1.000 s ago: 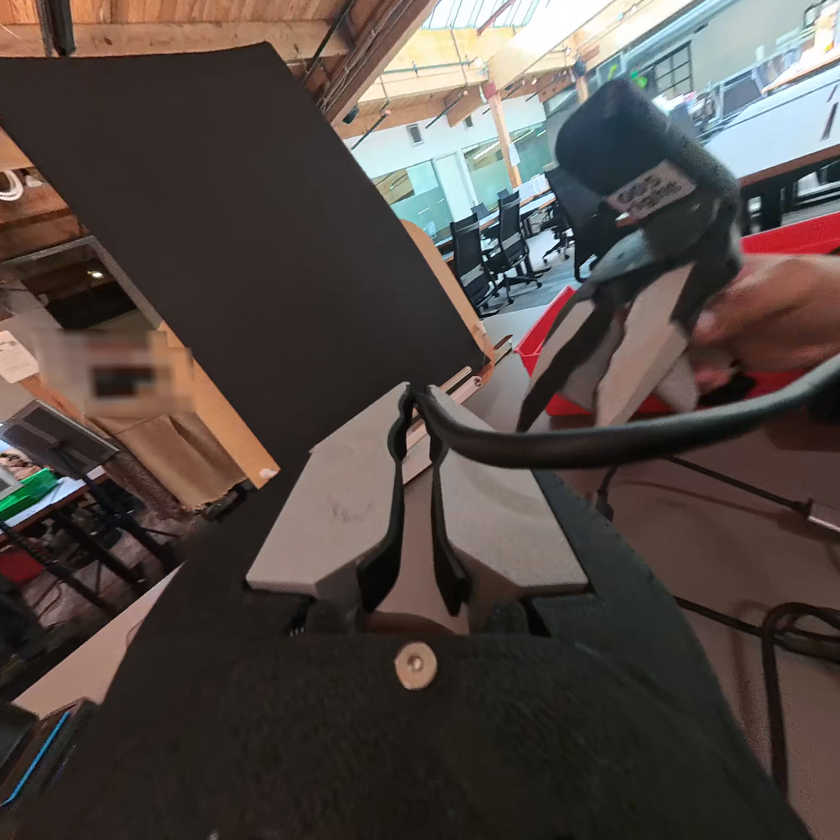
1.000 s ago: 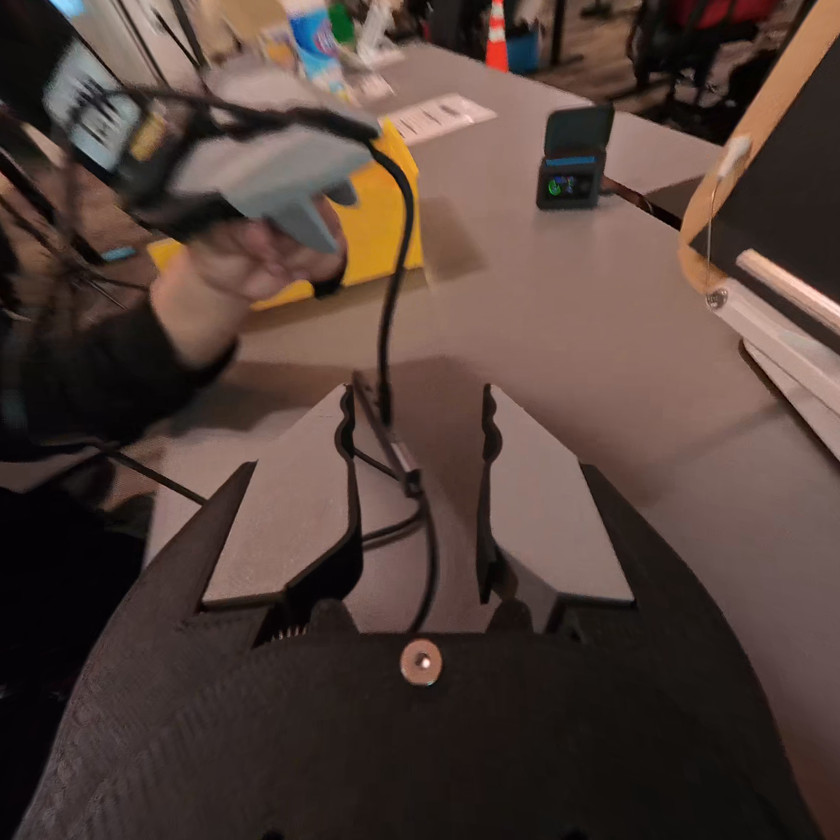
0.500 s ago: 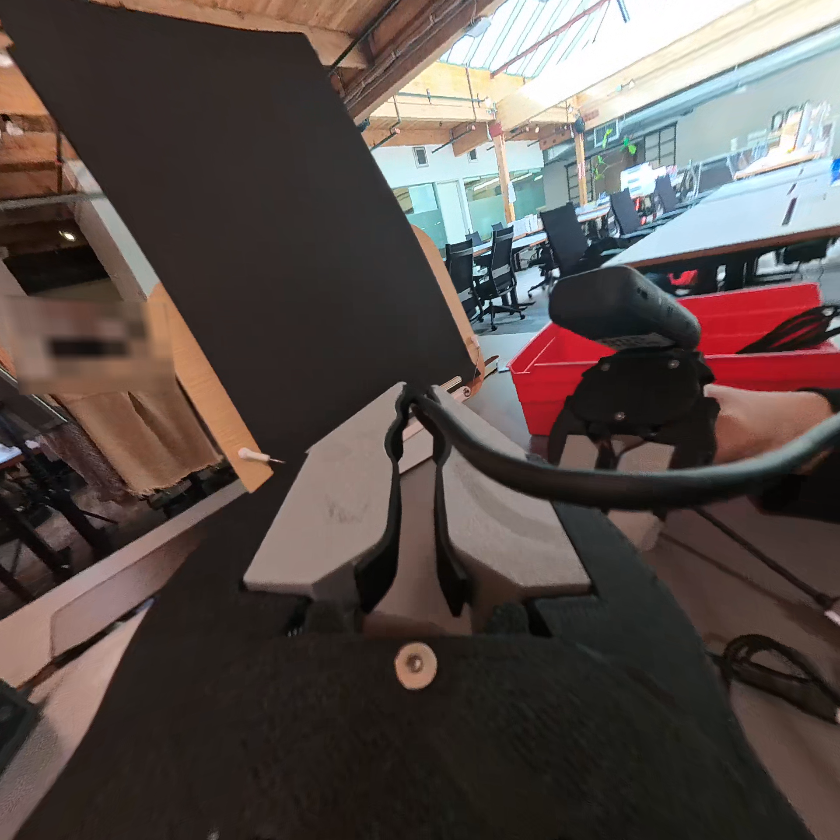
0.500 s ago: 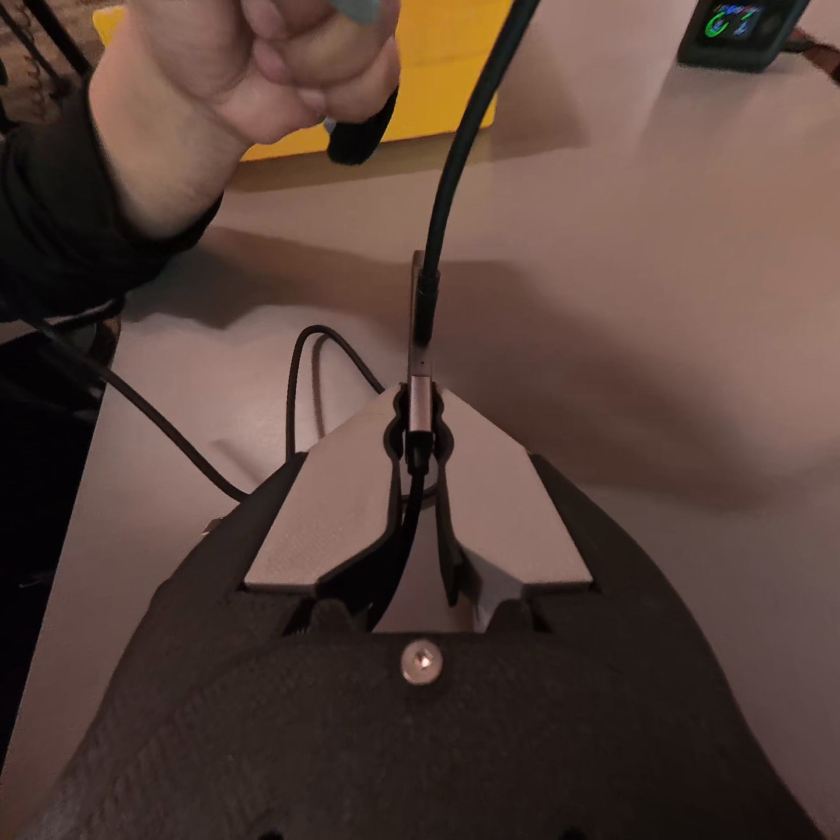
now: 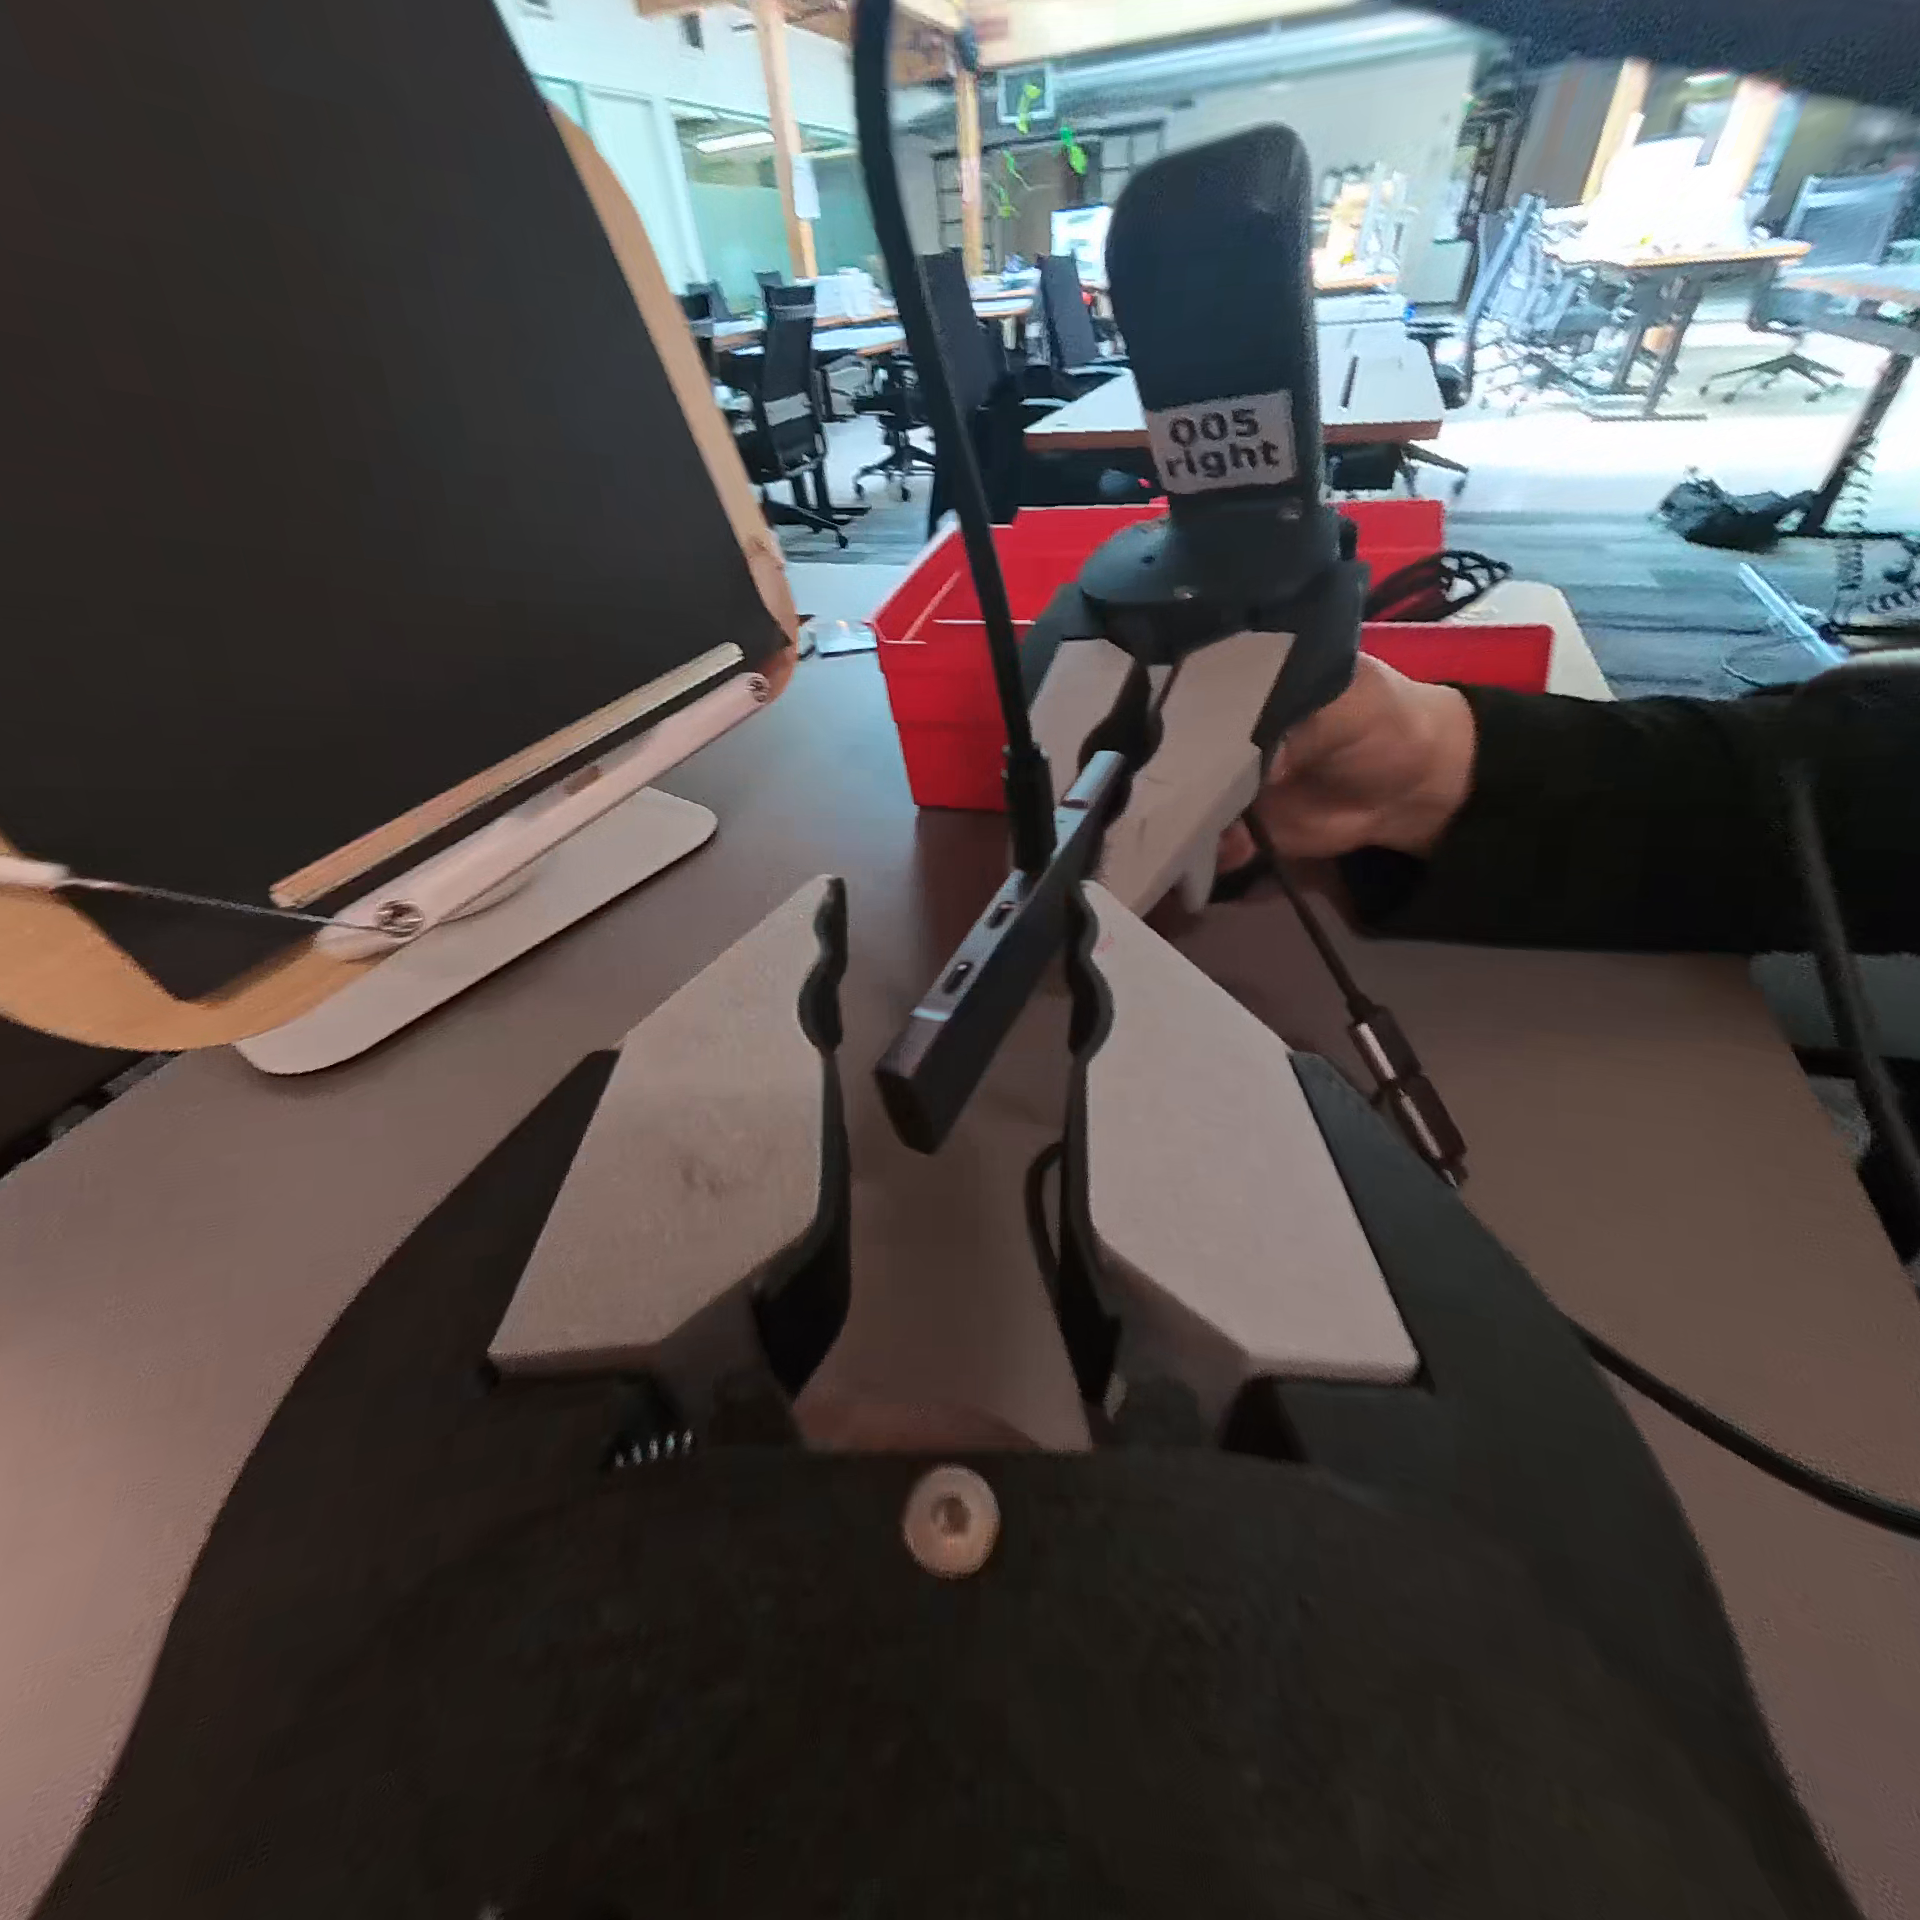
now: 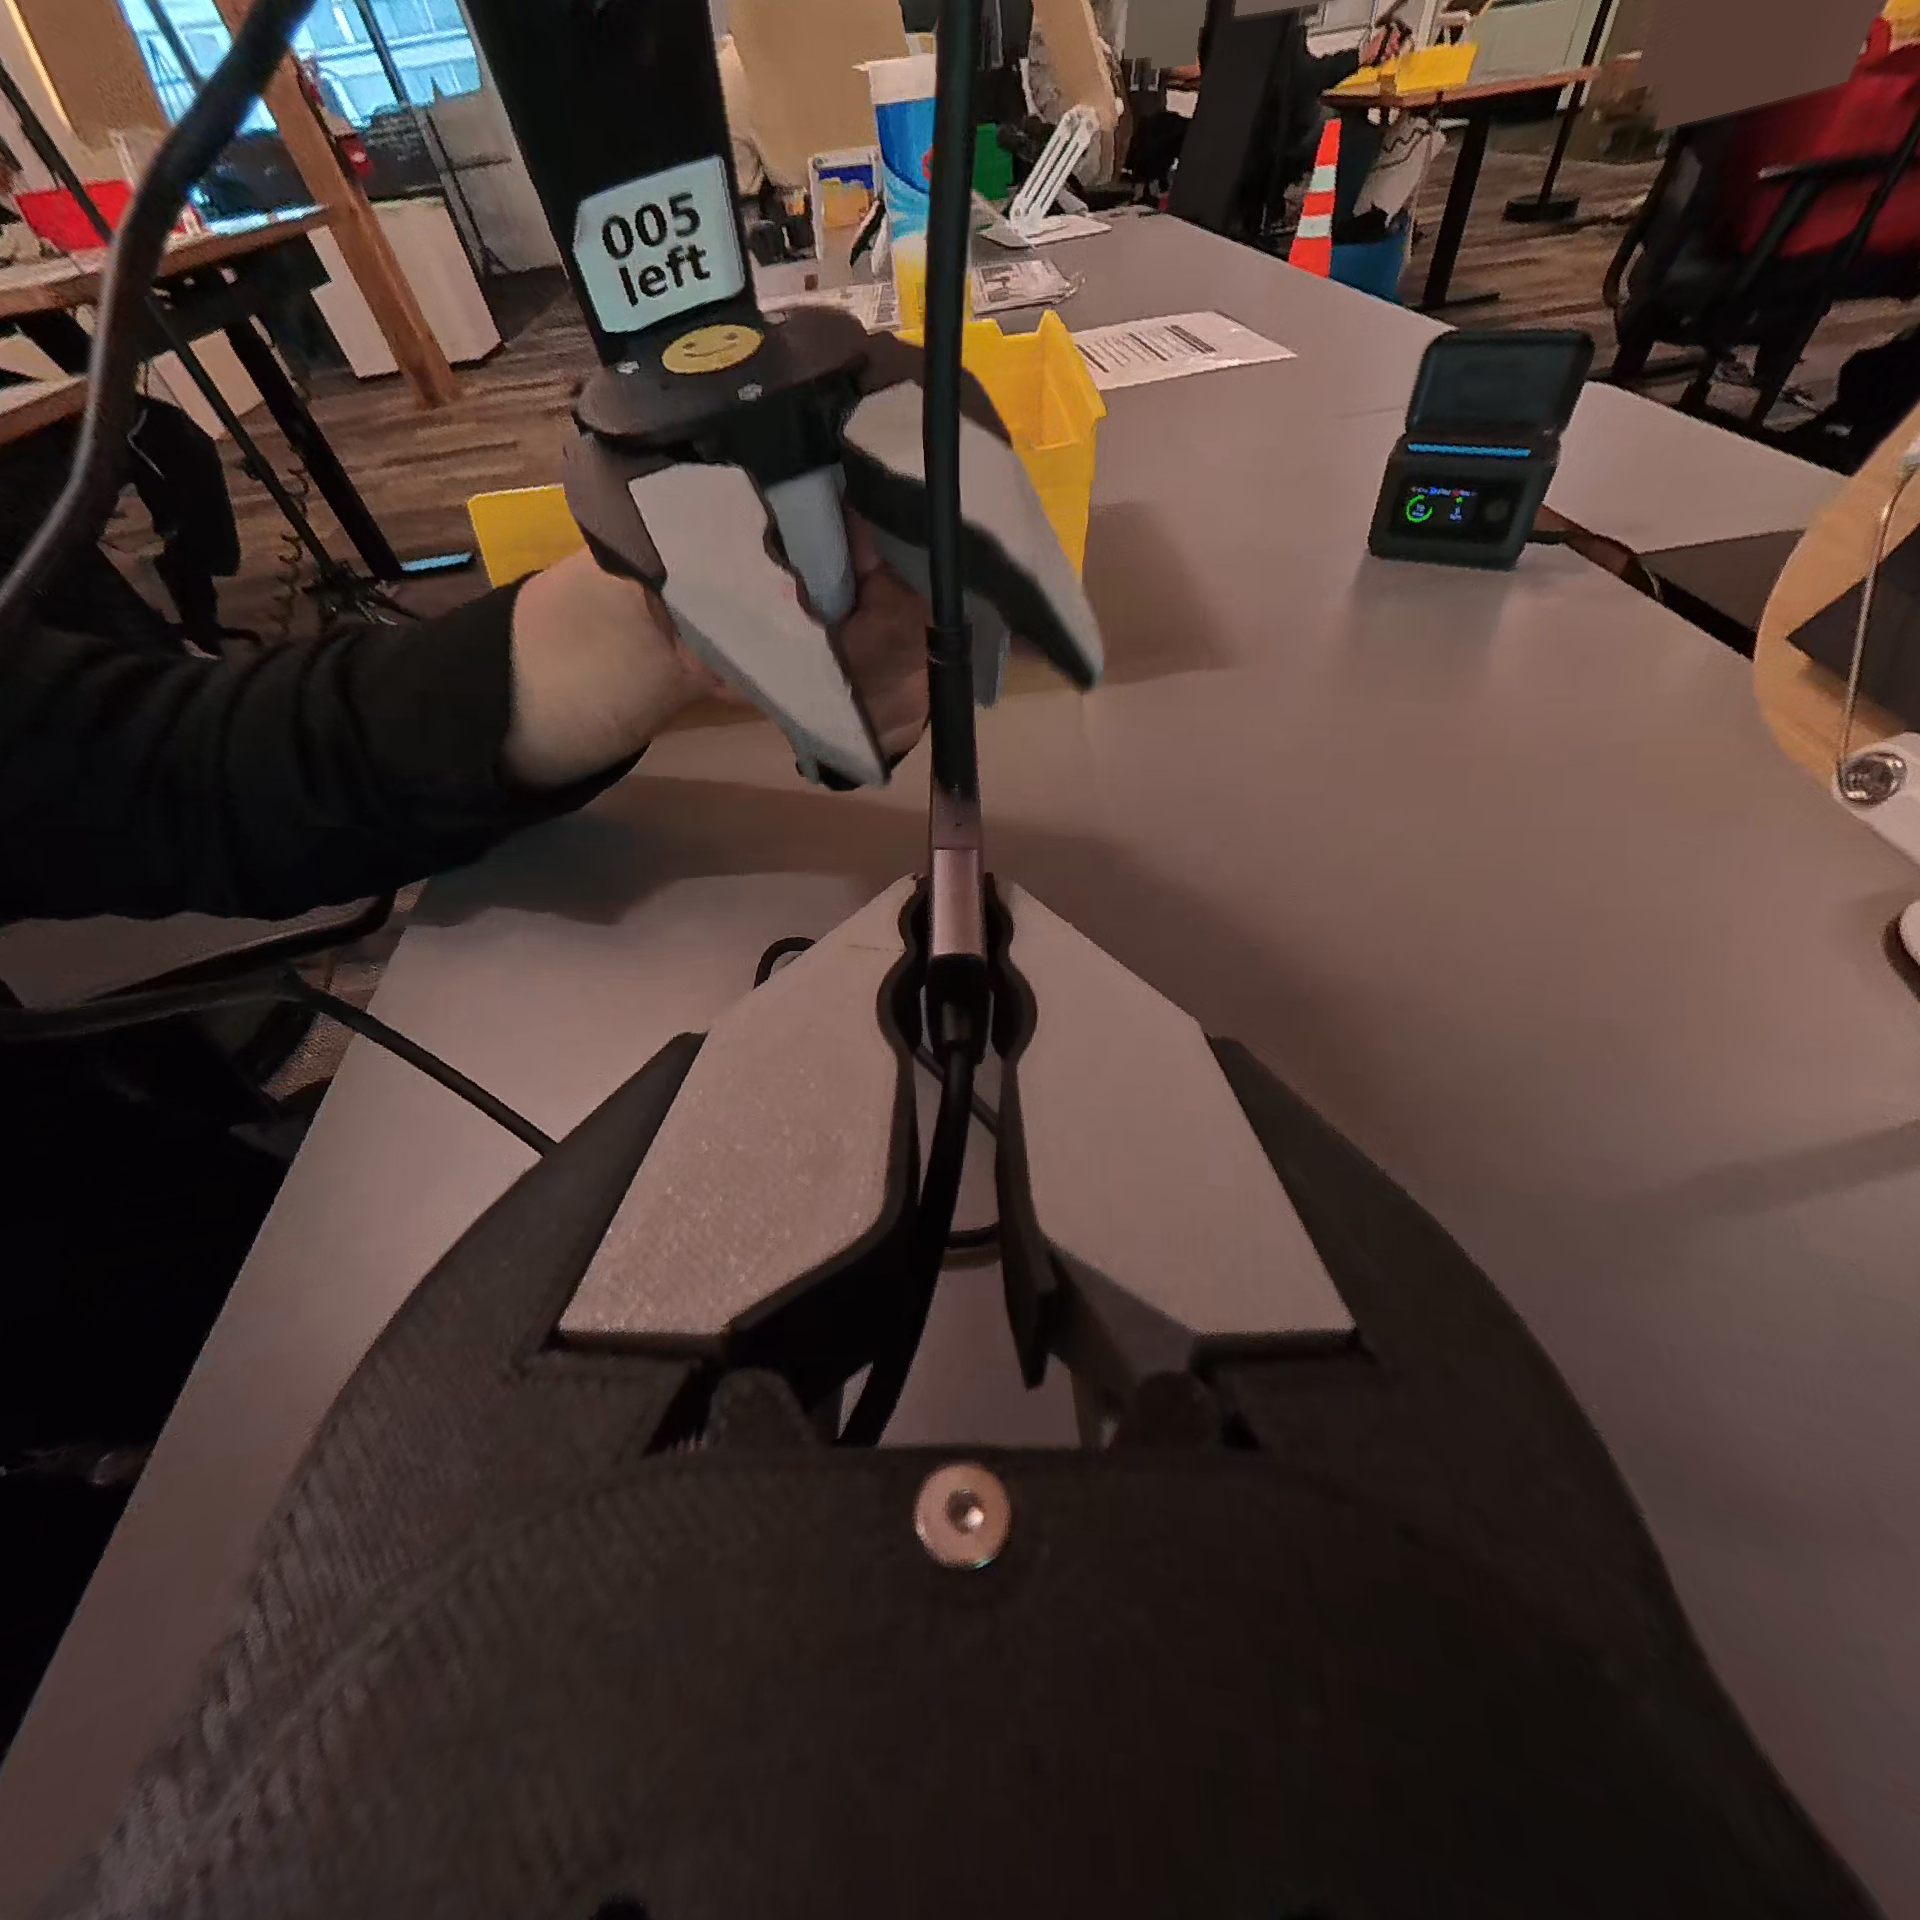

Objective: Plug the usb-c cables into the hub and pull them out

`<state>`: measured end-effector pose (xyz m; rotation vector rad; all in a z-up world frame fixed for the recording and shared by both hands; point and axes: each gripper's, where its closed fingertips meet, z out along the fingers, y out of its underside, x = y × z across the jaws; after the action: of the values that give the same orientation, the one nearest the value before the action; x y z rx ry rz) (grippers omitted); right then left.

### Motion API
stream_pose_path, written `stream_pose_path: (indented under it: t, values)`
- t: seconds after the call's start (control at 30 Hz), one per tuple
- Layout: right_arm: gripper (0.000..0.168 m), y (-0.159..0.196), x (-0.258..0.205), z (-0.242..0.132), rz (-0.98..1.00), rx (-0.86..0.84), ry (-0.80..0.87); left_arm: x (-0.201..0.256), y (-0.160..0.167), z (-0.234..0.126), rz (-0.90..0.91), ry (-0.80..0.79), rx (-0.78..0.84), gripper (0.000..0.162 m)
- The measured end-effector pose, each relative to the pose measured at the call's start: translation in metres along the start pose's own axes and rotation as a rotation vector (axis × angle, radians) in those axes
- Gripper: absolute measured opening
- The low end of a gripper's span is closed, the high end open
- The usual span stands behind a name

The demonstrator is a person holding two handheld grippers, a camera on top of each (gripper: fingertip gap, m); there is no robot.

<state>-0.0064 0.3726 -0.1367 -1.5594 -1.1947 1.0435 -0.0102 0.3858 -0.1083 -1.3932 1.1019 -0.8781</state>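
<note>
Right gripper (image 6: pixel 954 914): its two grey fingers are pressed together on the hub (image 5: pixel 992 961), which is pinched at one end and held up off the table (image 6: pixel 1351 831).
Left gripper (image 5: pixel 951 997): its fingers are spread wide apart, and nothing is held between them.
Hub: a long, thin, dark bar. In the left wrist view it is seen sticking out from the right gripper (image 5: pixel 1138 774), tilted down, with its free end between the spread fingers of the left gripper. No touching of those fingers can be seen.
Plugged cable (image 5: pixel 940 416): a thick black cable is plugged into the side of the hub and goes straight up out of the picture. In the right wrist view the same cable (image 6: pixel 948 416) is seen rising in front of the left gripper (image 6: pixel 966 696).
Hub's own cable (image 6: pixel 940 1174): a thin black cable comes out of the pinched end and runs back between the right gripper's fingers.
Hands: each gripper is held by a hand (image 5: pixel 1351 769) in a black sleeve.
Other things: a red bin (image 5: pixel 935 707) is seen behind the hub, a yellow bin (image 6: pixel 1039 416) behind the left gripper, and a small black box with a lit screen (image 6: pixel 1465 468) farther back on the table.
</note>
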Motion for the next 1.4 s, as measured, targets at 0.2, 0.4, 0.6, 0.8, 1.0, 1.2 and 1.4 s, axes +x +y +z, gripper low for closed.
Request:
stream_pose_path:
  t: [0.2,0.4,0.6,0.8,1.0,1.2,1.4]
  values:
    - [0.005,-0.003,-0.007,-0.001,-0.049,0.009,-0.020,0.019,0.011,0.011,0.058,0.069,-0.064,0.020]
    - [0.021,-0.007,0.017,-0.017,-0.006,0.027,0.086,0.017,0.018,0.015,0.193,0.017,-0.110,0.007]
    - [0.053,-0.028,0.065,-0.052,0.023,0.175,0.439,-0.020,0.008,0.013,0.265,-0.263,-0.092,0.007]
    - [0.086,-0.039,0.053,-0.041,-0.142,0.163,0.549,-0.028,0.014,0.018,0.286,-0.370,-0.167,0.006]
    - [0.051,-0.065,0.039,-0.054,-0.387,0.228,0.781,-0.027,0.017,0.020,0.257,-0.371,-0.196,0.006]
    - [0.020,-0.050,0.021,-0.015,-0.347,0.136,0.651,-0.018,0.013,0.024,0.306,-0.365,-0.191,0.006]
    - [0.035,-0.039,0.033,-0.019,-0.101,0.163,0.544,-0.011,-0.021,0.014,0.460,-0.431,-0.038,0.007]
